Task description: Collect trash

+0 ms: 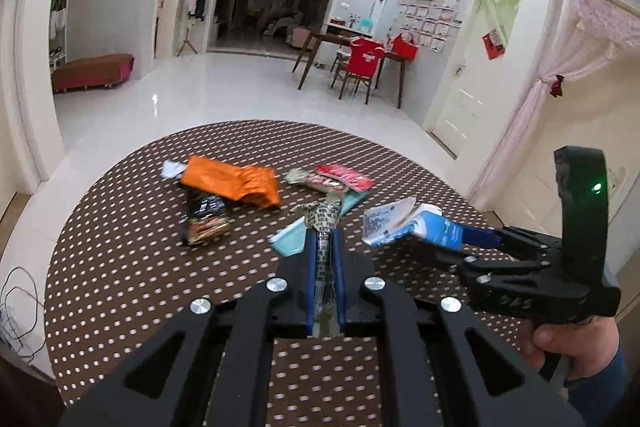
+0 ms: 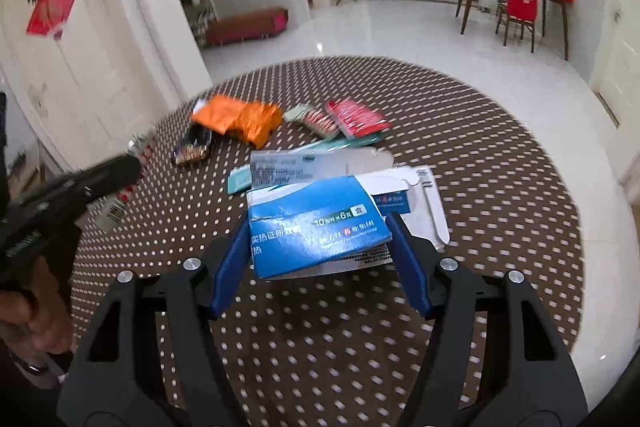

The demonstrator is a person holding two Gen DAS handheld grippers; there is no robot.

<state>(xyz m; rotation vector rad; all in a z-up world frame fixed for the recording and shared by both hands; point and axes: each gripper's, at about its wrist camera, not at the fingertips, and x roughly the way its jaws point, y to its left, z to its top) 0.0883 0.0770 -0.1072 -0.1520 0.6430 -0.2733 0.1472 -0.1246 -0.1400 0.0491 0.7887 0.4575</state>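
Round worktop (image 1: 120,227), brown cloth with pale dots, litter gathered toward the far edge

Left hand-held gripper (image 1: 324,247): jaws narrow, clamped on a patterned wrapper (image 1: 322,223) that sticks out past the blue pads; wrapper lifted off the cloth, over a teal packet (image 1: 290,239)

Right hand-held gripper (image 2: 320,239): jaws fairly wide, a blue-and-white box (image 2: 316,223), torn and flattened, between the pads. In the left wrist view the box (image 1: 404,223) is off the cloth at the gripper's tip, so it looks held. In its own view the left pad sits at the box edge; contact at the right pad not clear

Still lying on the worktop near the far edge:
- orange bag (image 1: 236,183), crumpled, left of centre
- dark snack wrapper (image 1: 206,219) just nearer than it
- red packets (image 1: 340,179) to the right, overlapping

Views blurred

A hand (image 1: 560,343) grips the right handle
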